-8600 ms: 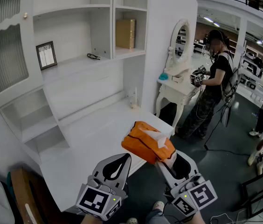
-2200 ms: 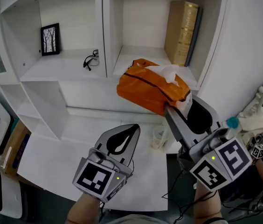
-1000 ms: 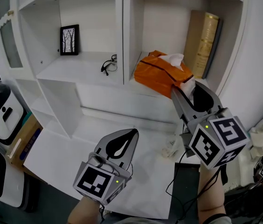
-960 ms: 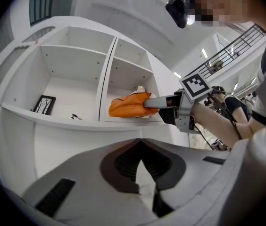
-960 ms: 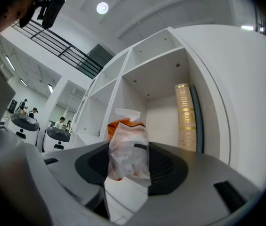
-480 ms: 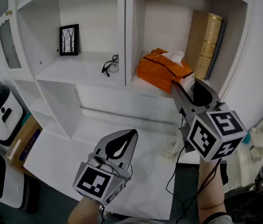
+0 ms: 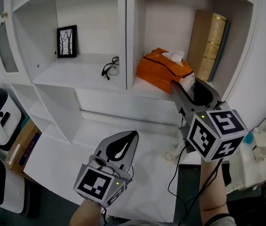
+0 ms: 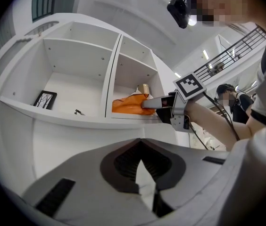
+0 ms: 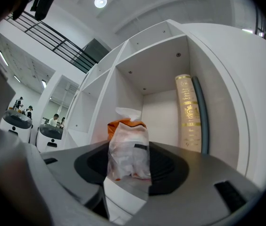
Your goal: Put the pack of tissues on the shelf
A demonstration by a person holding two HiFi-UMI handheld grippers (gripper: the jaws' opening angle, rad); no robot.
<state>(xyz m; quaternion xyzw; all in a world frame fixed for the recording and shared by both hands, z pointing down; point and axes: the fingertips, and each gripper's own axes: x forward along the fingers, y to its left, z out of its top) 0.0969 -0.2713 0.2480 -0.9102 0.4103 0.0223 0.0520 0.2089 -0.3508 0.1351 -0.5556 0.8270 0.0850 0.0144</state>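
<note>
The pack of tissues point(image 7: 159, 72) is orange plastic with a white tissue sticking out of its top. It lies on the board of the shelf's right compartment point(image 7: 142, 87), next to an upright gold book point(image 7: 209, 41). My right gripper point(image 7: 186, 84) reaches in from the front, shut on the pack's clear near end point(image 9: 127, 150). The left gripper view shows the pack point(image 8: 127, 105) with that gripper on it. My left gripper point(image 7: 134, 134) hangs low over the desk, shut and holding nothing.
In the left compartment a pair of glasses point(image 7: 109, 68) lies on the board and a small framed picture point(image 7: 67, 41) stands behind. A divider wall point(image 7: 129, 36) separates the compartments. A white desk point(image 7: 100, 140) lies below, with a small clear object point(image 7: 173, 149).
The right gripper has carried the pack a little deeper into the right compartment, and it now rests lower on the board. The left gripper has stayed put.
</note>
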